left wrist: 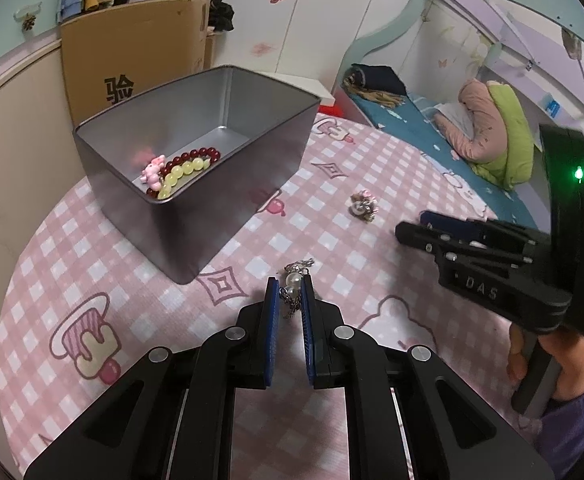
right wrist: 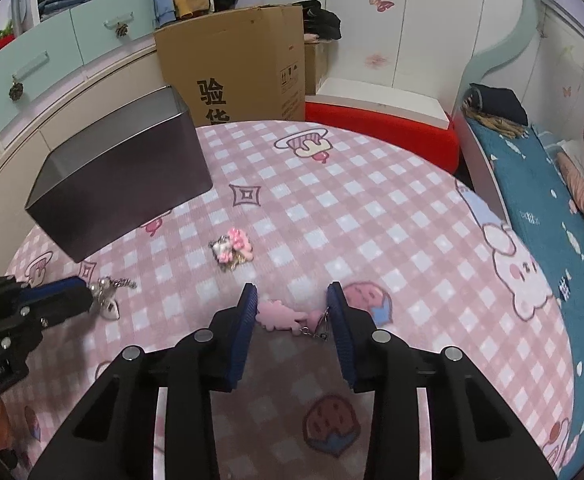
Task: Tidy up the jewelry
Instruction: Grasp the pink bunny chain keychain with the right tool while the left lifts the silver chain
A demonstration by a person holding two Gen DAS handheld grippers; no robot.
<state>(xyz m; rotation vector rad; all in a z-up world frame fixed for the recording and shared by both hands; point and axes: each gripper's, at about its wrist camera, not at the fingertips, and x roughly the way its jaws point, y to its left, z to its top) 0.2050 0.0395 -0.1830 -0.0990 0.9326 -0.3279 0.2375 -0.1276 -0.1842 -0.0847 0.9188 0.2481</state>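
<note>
In the left wrist view my left gripper [left wrist: 290,286] is shut on a pearl-and-chain piece [left wrist: 293,279] just above the pink checked tablecloth [left wrist: 332,264]. Beside it stands a grey tin [left wrist: 196,216] holding red and yellow bead bracelets [left wrist: 188,168] and a pink charm [left wrist: 153,170]. In the right wrist view my right gripper [right wrist: 292,294] has a flat pink charm [right wrist: 280,316] with a metal clasp between its pads, and both ends touch them. A loose pink-and-white charm cluster [right wrist: 232,250] lies farther out. The left gripper [right wrist: 84,298] shows at the left edge.
Behind the round table stand a cardboard box [right wrist: 232,64], a red-edged white seat [right wrist: 384,128] and pale cupboards [left wrist: 16,120]. A bed with a blue sheet [right wrist: 532,184] and bundled clothes runs along the right. The tin [right wrist: 124,184] fills the table's left side.
</note>
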